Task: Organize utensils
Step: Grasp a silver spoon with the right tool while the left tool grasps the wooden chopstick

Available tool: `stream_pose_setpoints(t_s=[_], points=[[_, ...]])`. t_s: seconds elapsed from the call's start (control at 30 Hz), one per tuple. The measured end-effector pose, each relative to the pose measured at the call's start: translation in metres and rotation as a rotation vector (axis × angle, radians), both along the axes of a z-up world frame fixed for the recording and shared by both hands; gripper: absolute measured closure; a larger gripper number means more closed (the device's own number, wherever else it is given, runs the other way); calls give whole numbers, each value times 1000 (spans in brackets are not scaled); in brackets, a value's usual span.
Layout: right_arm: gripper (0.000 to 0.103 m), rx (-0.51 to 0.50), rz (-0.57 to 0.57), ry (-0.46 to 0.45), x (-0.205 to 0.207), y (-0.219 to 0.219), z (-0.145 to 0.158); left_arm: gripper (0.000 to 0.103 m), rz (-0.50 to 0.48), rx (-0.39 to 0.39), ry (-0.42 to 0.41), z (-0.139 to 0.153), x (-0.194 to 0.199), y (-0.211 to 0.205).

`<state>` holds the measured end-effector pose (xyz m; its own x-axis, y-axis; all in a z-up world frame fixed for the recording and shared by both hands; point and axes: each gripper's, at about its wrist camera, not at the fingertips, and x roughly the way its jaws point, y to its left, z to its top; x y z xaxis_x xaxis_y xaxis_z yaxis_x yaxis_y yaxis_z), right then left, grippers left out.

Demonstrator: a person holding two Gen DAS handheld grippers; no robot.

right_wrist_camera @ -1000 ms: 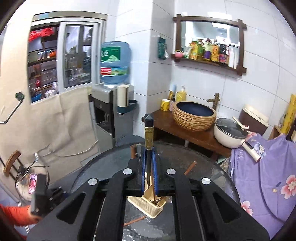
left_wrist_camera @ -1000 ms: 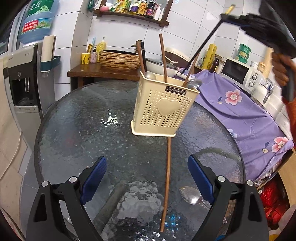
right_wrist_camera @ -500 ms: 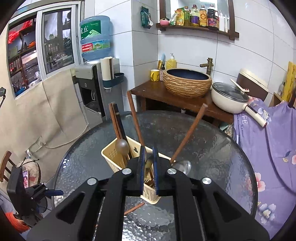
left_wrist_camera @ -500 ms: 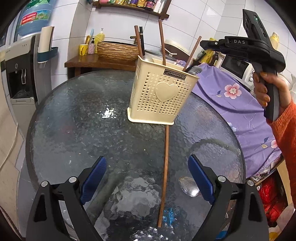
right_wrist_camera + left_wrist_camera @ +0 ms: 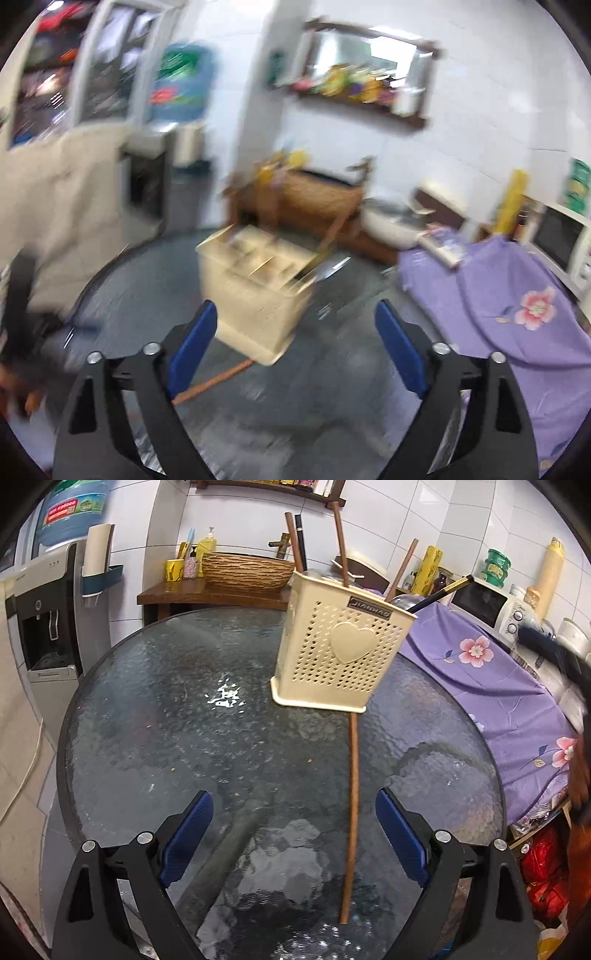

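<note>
Chopstick (image 5: 352, 812) lies on table (image 5: 147, 720) touching holder (image 5: 340, 653).

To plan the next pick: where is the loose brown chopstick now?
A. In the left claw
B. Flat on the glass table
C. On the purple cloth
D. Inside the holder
B: the chopstick lies on the table before the holder.

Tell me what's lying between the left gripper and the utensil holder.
In the left wrist view, one brown chopstick lies on the glass table, running from the cream utensil holder toward the open left gripper.
</note>
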<state>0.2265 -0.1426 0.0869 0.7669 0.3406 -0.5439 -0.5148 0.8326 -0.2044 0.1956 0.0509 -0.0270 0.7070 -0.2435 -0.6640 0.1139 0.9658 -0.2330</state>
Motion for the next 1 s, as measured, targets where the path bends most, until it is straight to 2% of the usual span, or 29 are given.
stream_pose_setpoints(t_s=[0.13, 0.27, 0.33, 0.47, 0.6, 0.67, 0.87, 1.0], points=[[16, -83, 51, 249, -9, 24, -73, 16, 0, 33, 6, -4, 1, 0], [20, -107, 49, 405, -3, 33, -121, 16, 13, 31, 20, -8, -1, 7], [21, -106, 40, 449, 1, 34, -133, 16, 23, 26, 22, -9, -3, 11], [26, -116, 31, 485, 9, 36, -143, 15, 37, 21, 25, -10, -5, 16], [27, -194, 39, 472, 4, 47, -151, 15, 30, 24, 36, -13, -3, 13], [28, -178, 51, 489, 3, 49, -153, 15, 15, 31, 40, -14, -1, 8], [46, -117, 47, 548, 20, 44, -151, 15, -27, 76, 42, -14, 6, -9], [65, -116, 43, 547, 24, 38, -148, 15, -50, 100, 63, -17, 16, -18]])
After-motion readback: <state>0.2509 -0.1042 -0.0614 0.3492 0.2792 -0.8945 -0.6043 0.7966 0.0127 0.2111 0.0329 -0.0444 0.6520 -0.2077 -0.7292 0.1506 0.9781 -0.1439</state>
